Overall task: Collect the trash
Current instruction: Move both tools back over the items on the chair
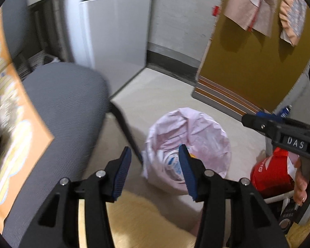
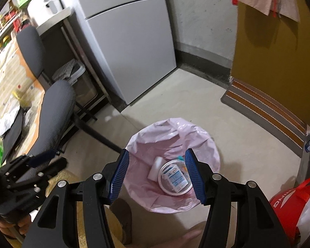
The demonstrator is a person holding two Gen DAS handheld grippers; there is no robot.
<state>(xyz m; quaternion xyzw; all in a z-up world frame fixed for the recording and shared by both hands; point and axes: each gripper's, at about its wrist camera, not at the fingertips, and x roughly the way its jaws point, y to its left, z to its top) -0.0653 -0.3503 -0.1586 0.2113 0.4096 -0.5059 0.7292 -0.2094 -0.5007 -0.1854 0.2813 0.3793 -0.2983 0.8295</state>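
both tools point down at the pink-lined bin, lower centre of both views. right tool open, empty, framing the round tub inside; left tool also open, empty, bin just right of its centre.

You see a thin, crinkled pink plastic bin liner with a soft sheen, and in it a glossy white plastic tub. The chair seat is matt grey woven cloth. The fridge looks smooth, satin-finished. The floor is matt.
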